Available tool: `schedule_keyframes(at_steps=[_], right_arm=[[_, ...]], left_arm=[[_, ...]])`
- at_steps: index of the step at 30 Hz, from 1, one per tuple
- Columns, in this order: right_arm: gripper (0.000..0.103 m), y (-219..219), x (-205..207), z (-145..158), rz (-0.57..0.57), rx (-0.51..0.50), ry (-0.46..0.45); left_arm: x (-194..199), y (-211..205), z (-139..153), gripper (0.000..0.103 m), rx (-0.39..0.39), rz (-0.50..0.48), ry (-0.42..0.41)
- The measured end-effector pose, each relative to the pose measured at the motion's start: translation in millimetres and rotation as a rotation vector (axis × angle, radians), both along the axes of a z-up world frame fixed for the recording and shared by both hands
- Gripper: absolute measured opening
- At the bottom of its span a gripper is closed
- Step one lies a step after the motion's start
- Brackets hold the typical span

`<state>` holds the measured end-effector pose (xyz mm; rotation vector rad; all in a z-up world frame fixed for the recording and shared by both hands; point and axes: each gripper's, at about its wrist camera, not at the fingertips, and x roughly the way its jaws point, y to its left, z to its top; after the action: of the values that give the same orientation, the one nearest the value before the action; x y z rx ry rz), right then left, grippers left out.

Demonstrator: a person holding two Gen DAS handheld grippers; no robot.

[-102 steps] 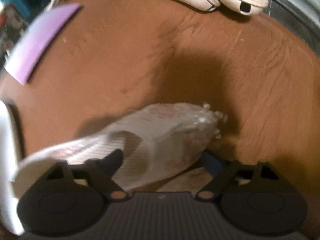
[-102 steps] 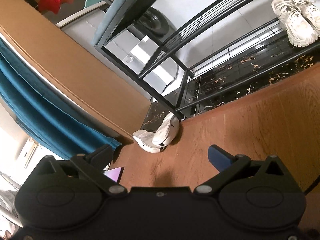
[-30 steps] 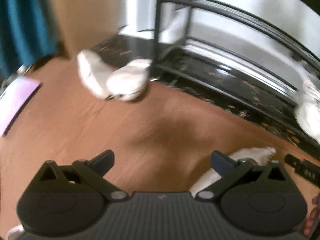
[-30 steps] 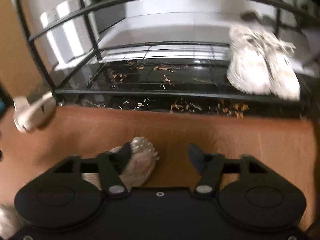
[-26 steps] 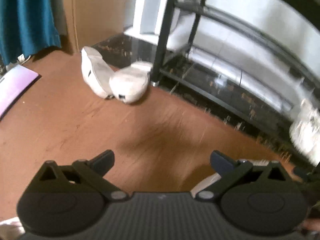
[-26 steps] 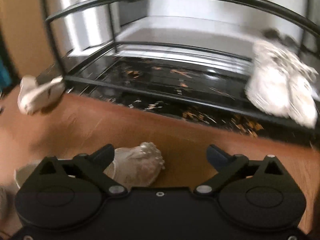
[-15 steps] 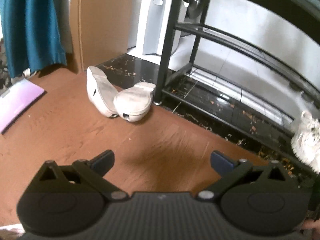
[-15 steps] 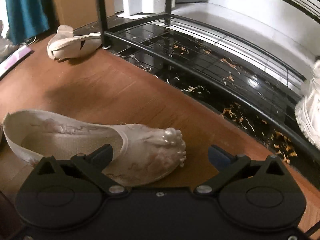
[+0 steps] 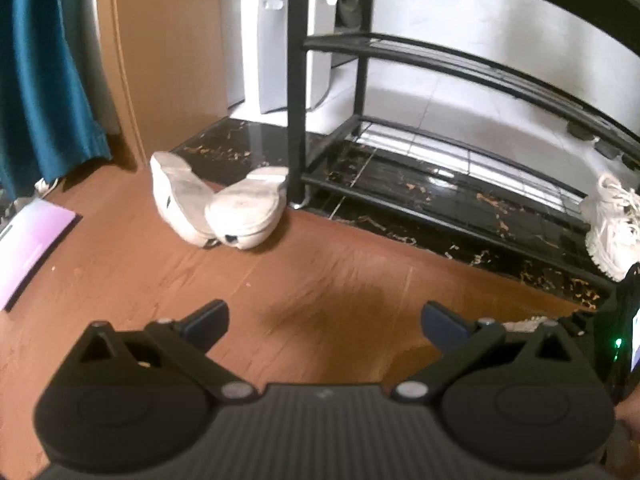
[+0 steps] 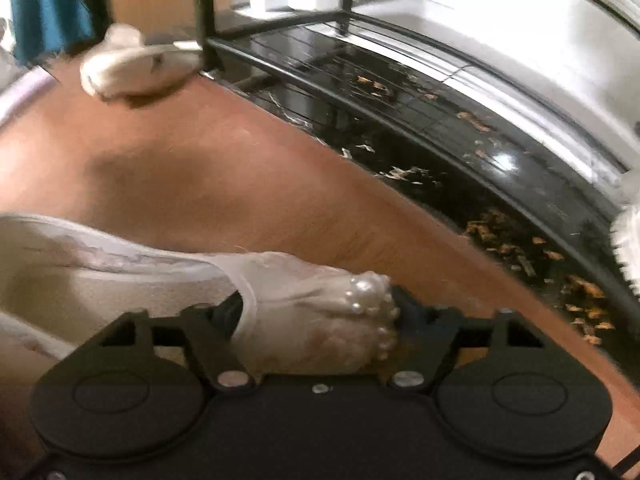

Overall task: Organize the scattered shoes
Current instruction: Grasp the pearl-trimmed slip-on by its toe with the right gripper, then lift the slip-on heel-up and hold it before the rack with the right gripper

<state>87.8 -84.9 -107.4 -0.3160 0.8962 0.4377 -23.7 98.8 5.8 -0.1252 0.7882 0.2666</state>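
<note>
Half a second earlier the right gripper (image 10: 316, 312) stood wide above the cream fabric flat shoe with a cluster of pearl beads on its toe (image 10: 312, 312); it has since dropped onto that shoe, and its jaws have just been closing across the toe. One black finger sits inside the shoe's opening and the other lies against the pearl tip, so the toe is between the pads and looks pinched, though blur leaves the firmness of the hold uncertain. The shoe itself lies on the brown wooden floor (image 10: 224, 184), its heel running off to the left, just short of the strip of black marble tile.

The left gripper (image 9: 324, 320) hangs released over bare floor, its blue-tipped fingers well apart with nothing between them.

Farther out, the black metal shoe rack (image 9: 440, 196) stands on the tile. A pair of white chunky lace-up trainers (image 9: 612, 224) sits side by side on its lowest shelf, seemingly already put away. Two white slip-on shoes (image 9: 216, 204) lie tumbled against each other by the rack's corner post, soles showing, and a lilac flat sheet (image 9: 28, 244) lies at the left.

By this view the job is partly done: the pearl-toed flat is yet to be shelved, and the tumbled white pair waits after it.
</note>
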Motion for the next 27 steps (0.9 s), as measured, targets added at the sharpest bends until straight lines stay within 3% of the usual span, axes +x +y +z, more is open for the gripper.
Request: schedule_keyframes(at_steps=[6,11,12,15,16,19,21,24,27], right_arm=[[0.064,-6.0,-9.8,6.1,-0.264,-0.010,0.049],[0.066,-35.8,-26.7,11.0,-0.596,0.028,0.160],[0.068,-42.6,-30.8,11.5,-0.659,0.043,0.191],[0.083,-51.1,-39.1,12.1,-0.692,0.118,0.318],[0.091,-50.7,-44.2,18.2,-0.650,0.120,0.321],[0.098,-49.5,-59.0,36.7,-0.521,0.120,0.325],[0.100,-45.2,-66.4,53.2,-0.371,0.071,0.256],[0.103,-29.7,-85.9,68.5,-0.037,-0.016,0.046],[0.103,-8.7,-110.6,61.0,0.366,-0.114,-0.226]], left_arm=[[-5.0,0.4,3.9,0.102,0.000,0.004,-0.022],[-9.7,4.5,7.1,0.102,-0.025,0.016,-0.041],[-10.7,4.8,7.9,0.102,-0.027,0.014,-0.047],[-13.5,5.9,9.8,0.102,-0.036,0.013,-0.062],[-13.8,6.5,10.0,0.102,-0.039,0.013,-0.064],[-15.0,10.5,10.9,0.102,-0.062,0.023,-0.071],[-14.9,11.5,11.0,0.102,-0.071,0.026,-0.074],[-13.8,10.6,10.8,0.102,-0.071,0.024,-0.073],[-12.2,6.9,10.1,0.102,-0.052,0.016,-0.063]])
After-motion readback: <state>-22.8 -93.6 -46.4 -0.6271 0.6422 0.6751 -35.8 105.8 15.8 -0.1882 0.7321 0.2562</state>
